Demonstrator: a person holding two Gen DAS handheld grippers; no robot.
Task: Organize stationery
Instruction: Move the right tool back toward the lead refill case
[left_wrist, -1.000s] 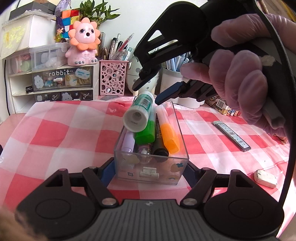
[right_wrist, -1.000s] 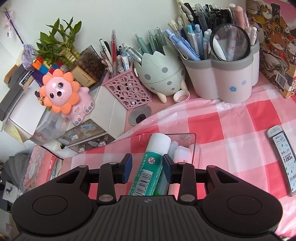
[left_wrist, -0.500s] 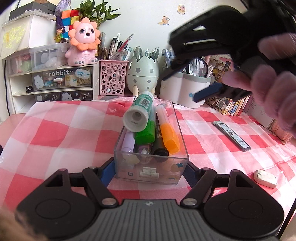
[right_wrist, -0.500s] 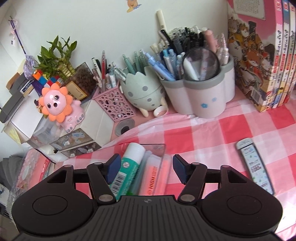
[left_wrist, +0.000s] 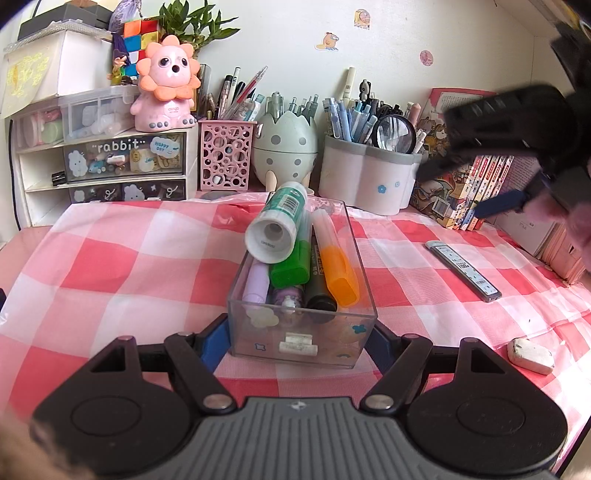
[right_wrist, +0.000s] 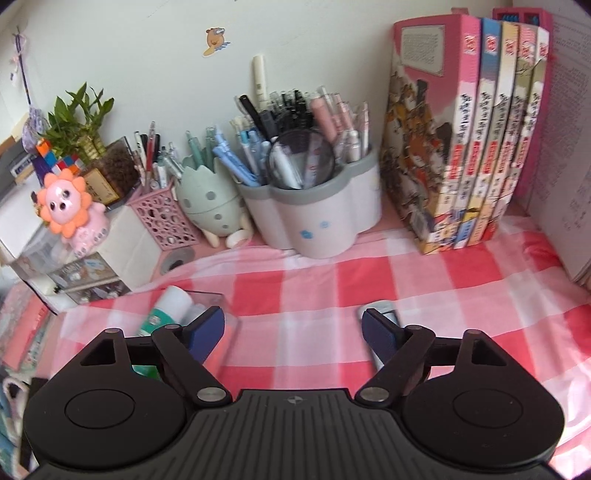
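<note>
Around the clear box (left_wrist: 303, 332), left claw (left_wrist: 301, 338) clamps; right claw (right_wrist: 293, 332) gapes wide, unladen.

Left gripper (left_wrist: 301, 338): low at the near end of the clear box (left_wrist: 301, 332), one blue-padded finger against each side wall, clamped on it. Right gripper (right_wrist: 293, 332): raised, up and to the right of that box, fingers spread wide with nothing between them; blurred in the left wrist view.
</note>
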